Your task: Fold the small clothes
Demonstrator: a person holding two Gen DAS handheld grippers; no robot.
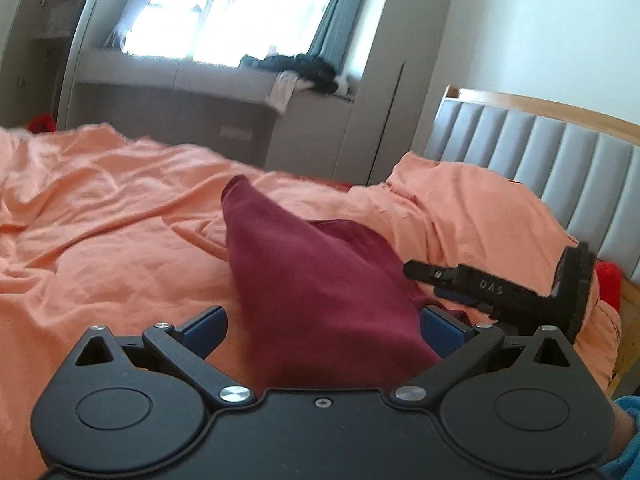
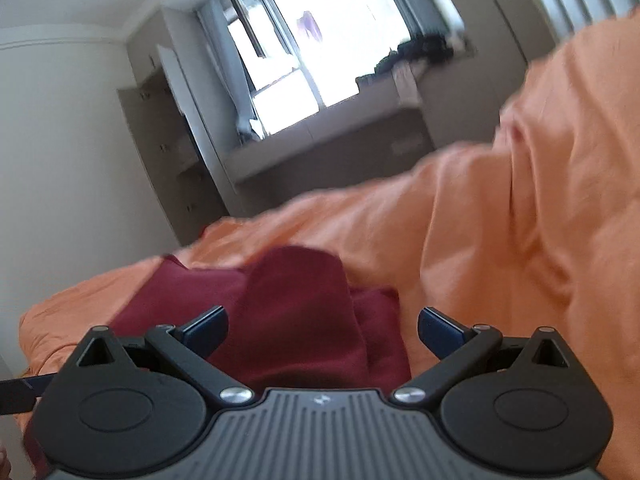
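Nearest the left wrist camera is the black body of the left gripper (image 1: 322,330), its two blue-padded fingers (image 1: 206,330) spread wide. A maroon garment (image 1: 320,280) lies between them, rising from just ahead of the gripper body to a peak beyond the fingertips; the cloth brushes the inner face of the right-hand finger, but neither pad pinches it. The garment rests on a bed covered with a rumpled orange sheet (image 1: 100,220). To the right of the fingers, and a little beyond them, the other black tool reaches in from the right, its tip over the garment's edge. Beyond it lie an orange pillow (image 1: 472,208) and a grey padded headboard (image 1: 540,148) with a wooden rim.

In the right wrist view, the grey ribbed body of the right gripper (image 2: 322,330) fills the bottom, its blue fingers (image 2: 440,330) likewise set wide with nothing clamped. The same maroon garment (image 2: 296,320) sits between and just ahead of them, bunched into a rounded hump, with a flatter layer spreading to the left of the fingers and a smaller fold to the right. The orange sheet (image 2: 520,260) rises in blurred folds to the right of the fingers.

Far beyond both pairs of fingers a bright window (image 1: 224,12) stands over a grey ledge holding a pile of dark clothes (image 1: 304,68).
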